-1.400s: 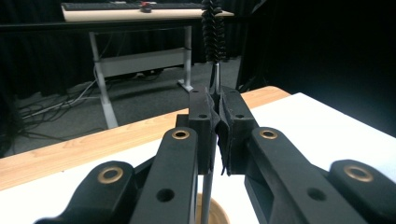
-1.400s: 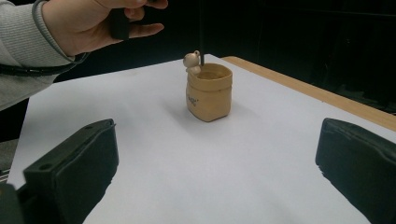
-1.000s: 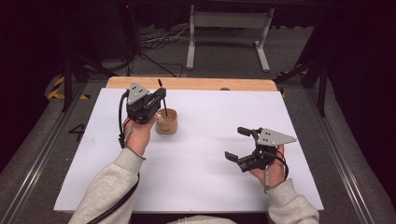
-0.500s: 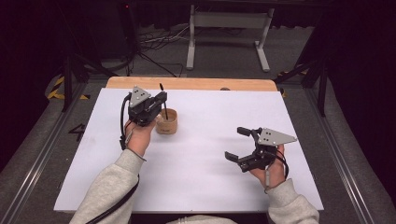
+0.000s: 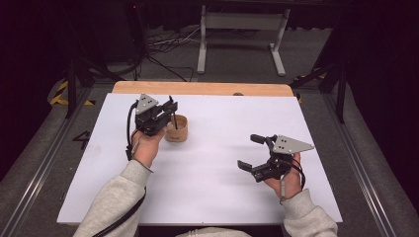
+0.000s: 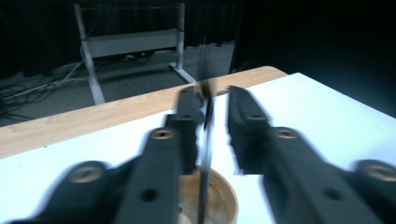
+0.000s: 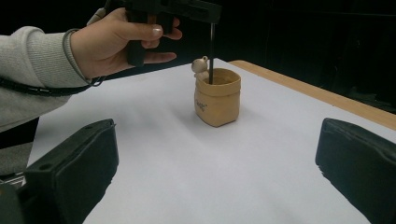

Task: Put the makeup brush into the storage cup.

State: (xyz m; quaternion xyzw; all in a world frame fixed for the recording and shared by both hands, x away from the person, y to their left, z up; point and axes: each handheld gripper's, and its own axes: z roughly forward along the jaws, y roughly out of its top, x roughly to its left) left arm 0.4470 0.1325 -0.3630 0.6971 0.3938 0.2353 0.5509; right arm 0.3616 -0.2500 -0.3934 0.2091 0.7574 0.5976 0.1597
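While the left tool [image 5: 170, 109] hangs over the small tan wooden cup [image 5: 176, 129] in the upper left of the high view, its jaws have just been opening, and the thin black rod [image 7: 211, 51] stands upright between them with its lower end inside the cup; in the left gripper view a gap shows beside the rod [image 6: 204, 154], so I judge the pads released rather than pressing. That rod looks stiff, light and slick, a narrow thing that would pivot or slip if pinched off-centre; I would take it near its upper end, pads flat on both sides, and lift straight up so the cup [image 7: 217, 97] is not tipped. Seen from the right gripper view, the cup is squat with a rolled rim and a small pale bead-like knob [image 7: 201, 65] behind it, probably light enough to slide on the white bench [image 5: 207, 197]. Far off at lower right of the high view, the right tool [image 5: 249, 152] rests spread wide, grasping nothing.
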